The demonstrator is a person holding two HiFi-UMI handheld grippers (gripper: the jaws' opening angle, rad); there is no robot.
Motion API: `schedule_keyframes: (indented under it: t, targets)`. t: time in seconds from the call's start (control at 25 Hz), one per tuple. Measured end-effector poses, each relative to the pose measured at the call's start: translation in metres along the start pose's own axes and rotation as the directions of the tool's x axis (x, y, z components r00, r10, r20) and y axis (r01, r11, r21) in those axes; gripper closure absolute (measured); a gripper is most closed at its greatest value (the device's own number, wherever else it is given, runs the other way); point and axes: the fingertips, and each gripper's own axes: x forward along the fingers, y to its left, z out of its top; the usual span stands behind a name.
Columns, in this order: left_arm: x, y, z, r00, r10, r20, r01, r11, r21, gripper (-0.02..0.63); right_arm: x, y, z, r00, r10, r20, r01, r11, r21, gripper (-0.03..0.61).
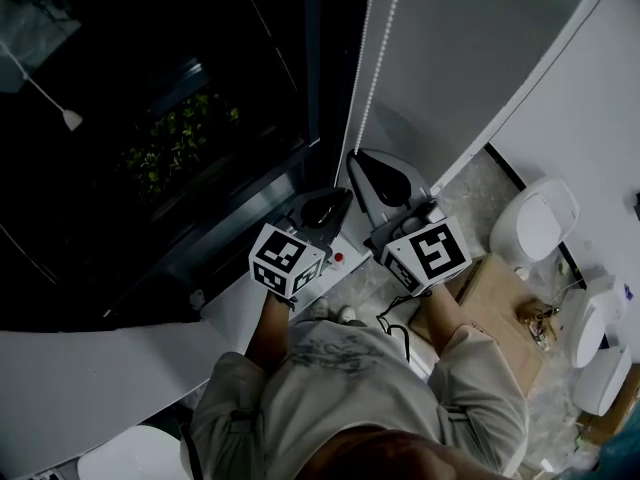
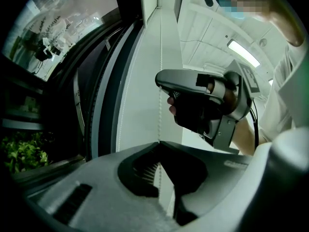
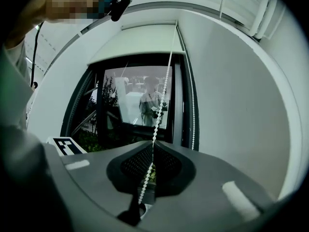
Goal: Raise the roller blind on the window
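The white bead chain hangs in two strands beside the dark window. In the right gripper view the roller blind covers only the top of the window. My right gripper is shut on one strand of the chain; the other strand hangs free by the frame. My left gripper is shut on the chain just below the right gripper. In the head view the left gripper and the right gripper sit close together at the window's lower right corner.
A white wall stands right of the window. On the floor at right are white round containers and a cardboard box. Green plants show outside the glass. A white sill runs below the window.
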Motion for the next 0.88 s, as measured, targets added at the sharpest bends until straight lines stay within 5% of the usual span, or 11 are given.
schedule_keyframes:
  t: [0.88]
  targets:
    - [0.008, 0.009, -0.076, 0.992, 0.033, -0.126, -0.042, 0.997, -0.065, 0.601, -0.008, 0.007, -0.074, 0.989, -0.016, -0.150, 0.020, 0.999, 0.024, 0.565]
